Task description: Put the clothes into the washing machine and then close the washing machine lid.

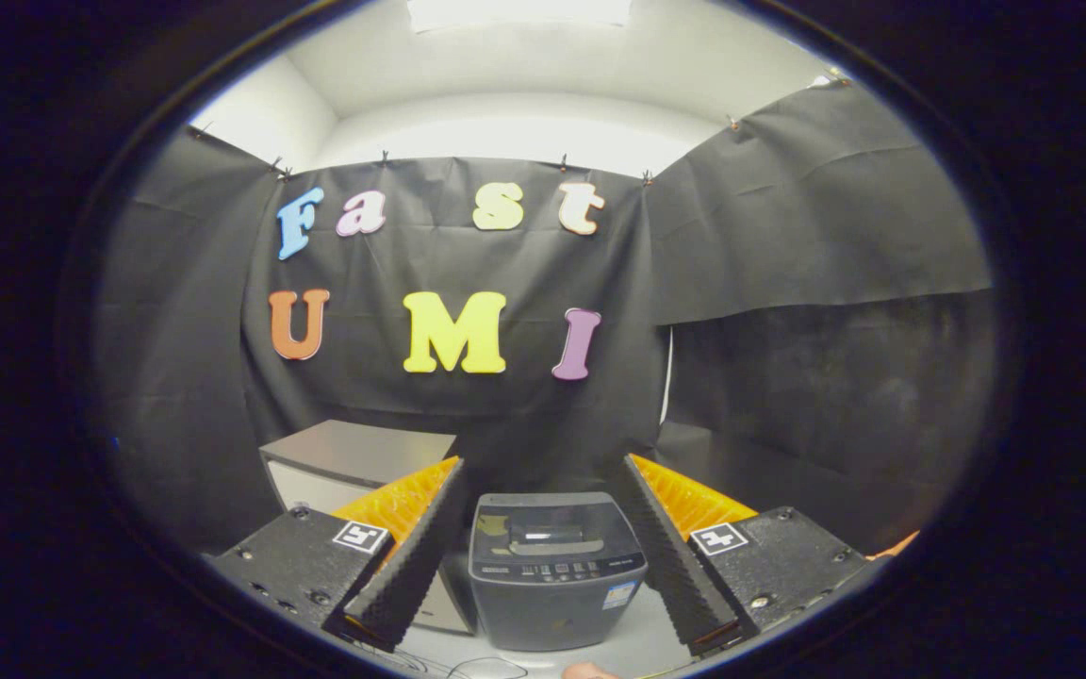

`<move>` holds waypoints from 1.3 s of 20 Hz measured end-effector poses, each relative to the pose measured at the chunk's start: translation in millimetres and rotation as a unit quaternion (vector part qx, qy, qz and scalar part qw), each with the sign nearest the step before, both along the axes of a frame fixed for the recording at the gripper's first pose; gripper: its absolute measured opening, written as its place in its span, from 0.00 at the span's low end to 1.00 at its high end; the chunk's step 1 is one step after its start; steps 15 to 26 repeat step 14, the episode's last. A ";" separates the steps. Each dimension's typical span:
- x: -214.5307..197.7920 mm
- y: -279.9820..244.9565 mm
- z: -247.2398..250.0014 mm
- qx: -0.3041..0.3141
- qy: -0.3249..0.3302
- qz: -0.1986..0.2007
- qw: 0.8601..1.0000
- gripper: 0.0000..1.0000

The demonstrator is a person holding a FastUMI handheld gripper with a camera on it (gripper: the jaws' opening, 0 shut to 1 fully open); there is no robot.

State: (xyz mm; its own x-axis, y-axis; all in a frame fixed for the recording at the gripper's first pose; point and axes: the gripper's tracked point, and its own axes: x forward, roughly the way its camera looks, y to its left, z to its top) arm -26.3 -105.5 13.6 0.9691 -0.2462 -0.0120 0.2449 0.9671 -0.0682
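The gripper (543, 471) is spread wide, holding nothing. The washer (554, 569) stands on the white surface (642, 651) between and just ahead of the fingers, lid down. A cabinet (354, 462) sits behind it, beyond the left finger.

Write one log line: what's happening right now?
tongs: open, holding nothing | washing machine: between the fingers, lid down | box: behind-left

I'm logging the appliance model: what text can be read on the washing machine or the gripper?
Washing machine panel print: too small to read.
Its front sticker: blurred, unreadable.
Gripper marker squares: patterns, no words; jaws open, the machine just ahead of them.
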 end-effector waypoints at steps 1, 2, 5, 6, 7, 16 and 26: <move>-10.9 -5.4 -6.9 -0.002 0.003 0.004 1.000 1.00; -20.3 -7.9 -14.3 -0.001 0.009 0.016 1.000 1.00; -52.4 -23.9 -28.9 -0.012 0.030 0.045 0.998 1.00; -63.7 -30.2 -28.7 -0.009 0.031 0.052 0.998 1.00; -71.1 -34.1 -32.7 -0.003 0.034 0.061 0.998 1.00; -73.4 -40.6 -36.8 0.008 0.017 0.081 0.997 1.00; -73.4 -40.6 -36.8 0.008 0.017 0.081 0.997 1.00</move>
